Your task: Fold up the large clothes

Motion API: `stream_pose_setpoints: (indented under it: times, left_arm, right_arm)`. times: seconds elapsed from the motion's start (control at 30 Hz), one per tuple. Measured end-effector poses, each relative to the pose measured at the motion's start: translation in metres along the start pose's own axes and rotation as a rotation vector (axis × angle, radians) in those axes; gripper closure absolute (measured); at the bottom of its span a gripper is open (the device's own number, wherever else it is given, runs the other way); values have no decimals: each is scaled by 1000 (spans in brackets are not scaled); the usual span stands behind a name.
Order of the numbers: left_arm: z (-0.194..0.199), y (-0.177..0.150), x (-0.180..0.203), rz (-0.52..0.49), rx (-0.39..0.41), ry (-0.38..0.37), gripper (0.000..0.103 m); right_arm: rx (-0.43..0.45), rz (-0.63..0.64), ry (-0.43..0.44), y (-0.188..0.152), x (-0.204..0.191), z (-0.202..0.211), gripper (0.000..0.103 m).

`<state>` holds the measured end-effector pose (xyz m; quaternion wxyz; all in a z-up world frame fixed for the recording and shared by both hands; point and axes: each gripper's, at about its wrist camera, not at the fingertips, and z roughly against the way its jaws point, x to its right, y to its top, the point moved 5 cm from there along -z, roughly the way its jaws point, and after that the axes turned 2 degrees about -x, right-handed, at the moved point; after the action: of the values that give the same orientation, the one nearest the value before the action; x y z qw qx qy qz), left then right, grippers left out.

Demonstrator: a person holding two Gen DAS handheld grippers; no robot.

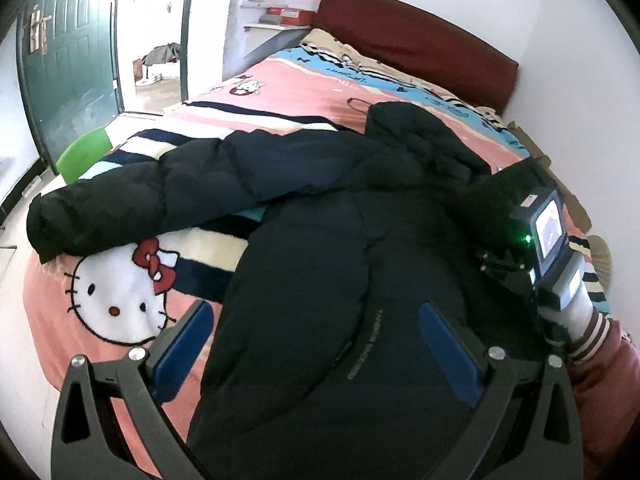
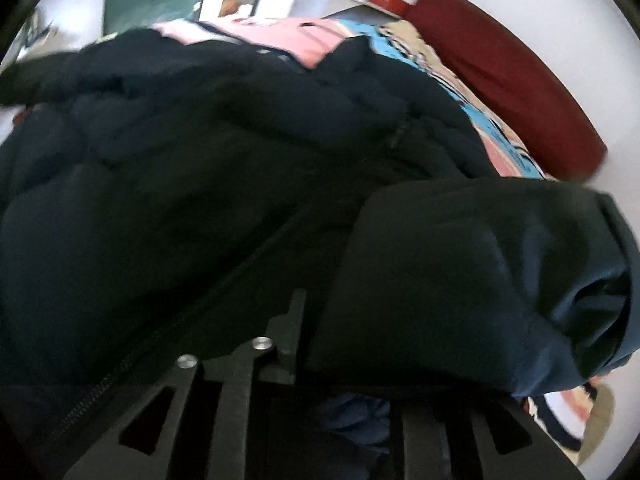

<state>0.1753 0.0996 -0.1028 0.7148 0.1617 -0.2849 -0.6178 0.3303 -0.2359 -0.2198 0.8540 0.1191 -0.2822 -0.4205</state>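
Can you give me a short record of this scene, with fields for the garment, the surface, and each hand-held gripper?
garment: black puffer jacket, spread out, one sleeve stretched sideways
surface: bed with cartoon-cat blanket, dark red headboard
left hand-held gripper: open above the jacket's lower part, holding nothing
right hand-held gripper: a fold of jacket fabric between its fingers; whether clamped cannot be told, view blurred
background: green door, open

Matt quilted puffer jacket [image 1: 320, 208] on a fleecy printed blanket [image 1: 132, 292]

Cartoon-cat blanket [image 1: 120, 300] on bed; red headboard [image 1: 420, 36]; green door [image 1: 68, 64] open.
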Motion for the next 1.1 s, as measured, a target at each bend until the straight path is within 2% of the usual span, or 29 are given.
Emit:
stream_pose_setpoints:
  times: [0.07, 0.17, 0.4, 0.47, 0.63, 0.7, 0.83, 1.03, 1.1]
  left_arm:
    - [0, 0, 0, -1, -1, 1, 0]
    - [0, -1, 4, -7, 1, 0, 0]
    - [-1, -2, 9, -18, -6, 0, 0]
    - [-1, -2, 10, -20, -6, 5, 0]
    - [-3, -1, 11, -22, -14, 6, 0]
    - [-3, -1, 13, -31, -14, 11, 0]
    - [2, -1, 17, -46, 5, 6, 0]
    - [-9, 9, 34, -110, -49, -8, 0]
    - [-18, 16, 43, -137, -65, -12, 0]
  right_arm:
    - [3, 36, -7, -3, -3, 2, 63]
    - [1, 83, -30, -4, -11, 0, 59]
    - [20, 298, -159, -7, -33, 0, 60]
    - [31, 325, -166, -8, -35, 1, 61]
    - [63, 321, -136, -6, -32, 7, 62]
    - [85, 328, -121, -5, -37, 13, 57]
    - [118, 308, -85, -2, -38, 26, 56]
    - [175, 202, -6, -3, -27, 55, 50]
    - [189, 154, 12, 9, -23, 59, 49]
